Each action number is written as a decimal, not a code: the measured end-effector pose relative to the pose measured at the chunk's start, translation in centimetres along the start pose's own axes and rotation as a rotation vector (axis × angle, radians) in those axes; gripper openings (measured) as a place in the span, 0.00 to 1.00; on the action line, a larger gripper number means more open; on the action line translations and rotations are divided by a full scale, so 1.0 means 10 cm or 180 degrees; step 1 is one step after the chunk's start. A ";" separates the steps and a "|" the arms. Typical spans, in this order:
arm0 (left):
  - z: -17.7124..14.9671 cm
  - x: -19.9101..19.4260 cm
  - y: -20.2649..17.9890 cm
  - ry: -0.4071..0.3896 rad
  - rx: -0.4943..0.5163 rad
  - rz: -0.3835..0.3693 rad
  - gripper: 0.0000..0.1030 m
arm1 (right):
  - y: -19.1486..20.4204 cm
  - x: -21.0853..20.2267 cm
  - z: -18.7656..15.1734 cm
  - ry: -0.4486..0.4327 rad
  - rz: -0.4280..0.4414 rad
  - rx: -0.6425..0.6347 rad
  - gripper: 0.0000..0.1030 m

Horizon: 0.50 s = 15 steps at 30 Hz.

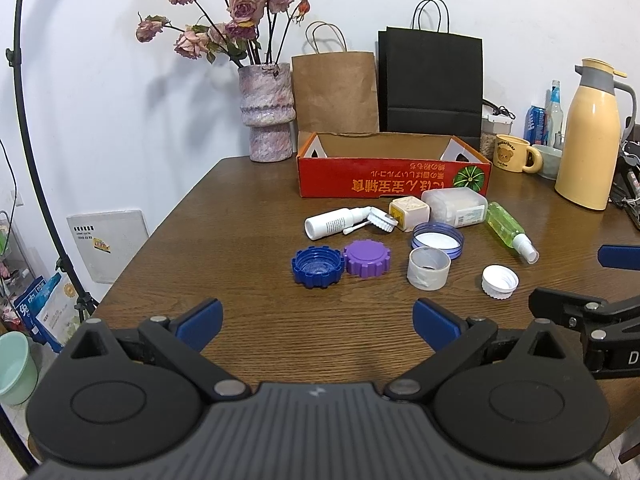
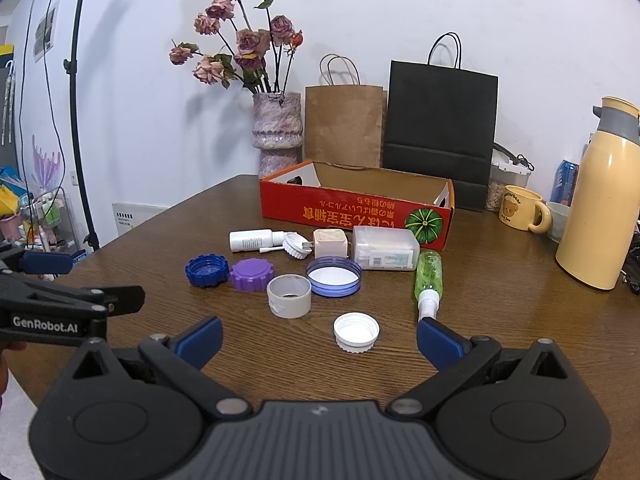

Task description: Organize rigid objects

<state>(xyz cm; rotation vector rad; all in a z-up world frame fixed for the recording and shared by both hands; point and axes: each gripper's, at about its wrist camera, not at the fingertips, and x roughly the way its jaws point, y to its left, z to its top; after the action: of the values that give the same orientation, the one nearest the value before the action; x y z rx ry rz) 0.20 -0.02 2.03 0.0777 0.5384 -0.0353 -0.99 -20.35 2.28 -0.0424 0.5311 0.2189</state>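
Small objects lie on the brown table point(image 1: 240, 240) before an open red cardboard box point(image 1: 394, 178) point(image 2: 356, 214): a dark blue cap point(image 1: 318, 266) point(image 2: 207, 271), a purple cap point(image 1: 367, 258) point(image 2: 251, 274), a tape roll point(image 1: 429, 268) point(image 2: 289, 295), a blue-rimmed lid point(image 1: 437, 240) point(image 2: 334, 276), a white cap point(image 1: 500, 282) point(image 2: 357, 332), a white spray bottle point(image 1: 332, 222) point(image 2: 256, 240), a green spray bottle point(image 1: 510, 230) point(image 2: 429, 280), a beige cube point(image 1: 409, 213) and a clear box point(image 1: 456, 206). My left gripper point(image 1: 318, 326) and right gripper point(image 2: 318, 338) are open, empty, near the front edge.
A vase of dried roses point(image 1: 270, 112), a brown bag point(image 1: 335, 92) and a black bag point(image 1: 432, 88) stand behind the box. A yellow thermos point(image 1: 590, 136), a bear mug point(image 1: 514, 154) and bottles stand at the right. A light stand point(image 1: 36, 140) rises at the left.
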 end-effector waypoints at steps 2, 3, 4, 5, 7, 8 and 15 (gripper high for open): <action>-0.01 0.05 0.01 0.0017 -0.0010 0.0006 1.00 | -0.01 0.04 0.00 0.0016 0.0003 0.0001 1.00; -0.01 0.07 0.02 0.0027 -0.0018 0.0011 1.00 | -0.02 0.06 0.00 0.0024 0.0005 0.0002 1.00; 0.00 0.10 0.02 0.0036 -0.0024 0.0016 1.00 | -0.02 0.08 0.00 0.0037 0.0008 0.0004 1.00; -0.01 0.13 0.03 0.0047 -0.0031 0.0024 1.00 | -0.03 0.11 0.00 0.0048 0.0009 0.0006 1.00; -0.01 0.18 0.05 0.0060 -0.0046 0.0036 1.00 | -0.04 0.15 0.00 0.0063 0.0009 0.0005 1.00; -0.01 0.20 0.06 0.0066 -0.0052 0.0041 1.00 | -0.04 0.18 0.00 0.0073 0.0011 0.0006 1.00; 0.03 0.40 0.10 0.0122 -0.0080 0.0092 1.00 | -0.09 0.38 -0.01 0.0154 -0.0017 0.0018 1.00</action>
<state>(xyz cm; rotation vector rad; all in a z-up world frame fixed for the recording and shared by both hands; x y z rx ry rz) 3.82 0.92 0.31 0.0616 0.5758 0.0012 2.34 -20.46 0.29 -0.0438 0.5797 0.2116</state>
